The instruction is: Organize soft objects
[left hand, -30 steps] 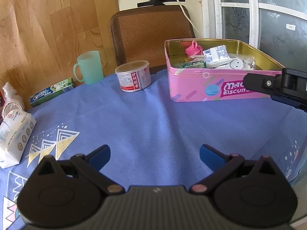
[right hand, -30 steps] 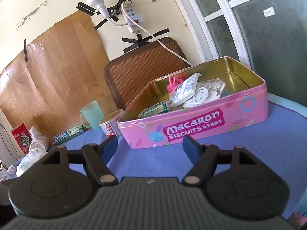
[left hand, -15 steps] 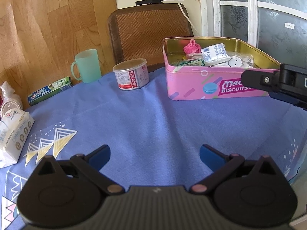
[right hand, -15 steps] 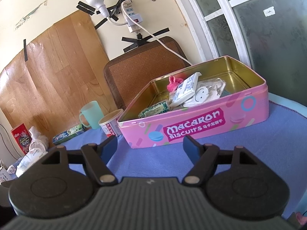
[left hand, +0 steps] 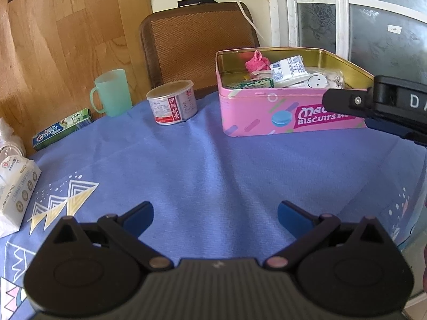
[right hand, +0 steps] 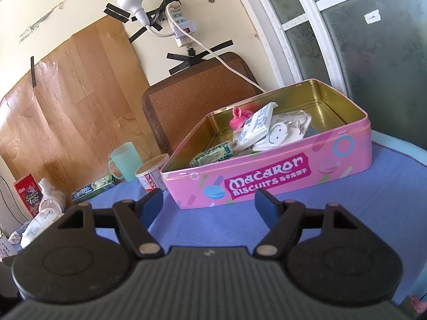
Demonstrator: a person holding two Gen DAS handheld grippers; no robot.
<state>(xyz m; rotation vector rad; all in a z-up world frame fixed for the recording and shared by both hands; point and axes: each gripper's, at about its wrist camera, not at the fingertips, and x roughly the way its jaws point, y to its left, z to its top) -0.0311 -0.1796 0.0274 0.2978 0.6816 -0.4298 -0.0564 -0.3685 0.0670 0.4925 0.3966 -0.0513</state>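
Note:
A pink biscuit tin [left hand: 256, 122] [right hand: 267, 176] stands open on the blue tablecloth [left hand: 213, 165]. Inside lie a pink knitted piece [left hand: 255, 64] [right hand: 238, 118], a white packet [left hand: 288, 68] [right hand: 257, 125], a smiley-face item [left hand: 316, 81] [right hand: 277, 133] and a green packet [left hand: 250, 83] [right hand: 213, 154]. My left gripper [left hand: 215, 214] hangs open over bare cloth, well short of the tin. My right gripper [right hand: 209, 202] is open just in front of the tin's front wall; one of its arms shows at the right of the left wrist view. Both hold nothing.
On the cloth to the left are a tin can [left hand: 172, 105], a mint green mug [left hand: 112, 93], a toothpaste box [left hand: 62, 130] and a white tissue pack [left hand: 16, 184]. A brown chair back [left hand: 197, 45] stands behind the table. A window runs along the right.
The left gripper has drawn back slightly, so the tin, can and mug look a little farther away. The right gripper has hardly moved. Both stay open.

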